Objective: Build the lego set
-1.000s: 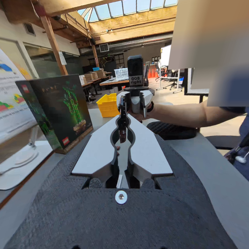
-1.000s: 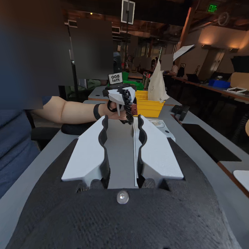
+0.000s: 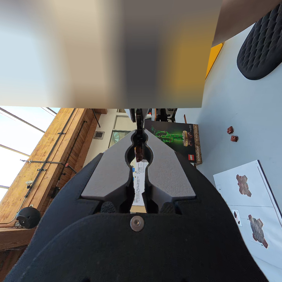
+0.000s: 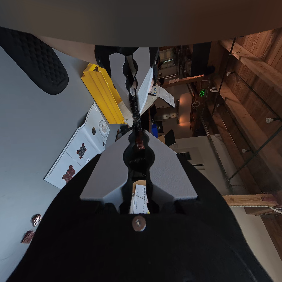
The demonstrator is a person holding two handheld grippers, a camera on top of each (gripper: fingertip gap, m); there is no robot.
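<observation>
While both tongs, left (image 3: 139,134) and right (image 4: 138,134), pinch the black studded plate (image 4: 136,112) edgewise, we judge it light, stiff, best gripped at its rims.

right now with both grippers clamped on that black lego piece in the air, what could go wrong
1. Both grippers pinch the thin black plate edge-on; a twist could flex it or pop off the small brown brick.
2. It is held off the grey table, so a slip would drop it.
</observation>
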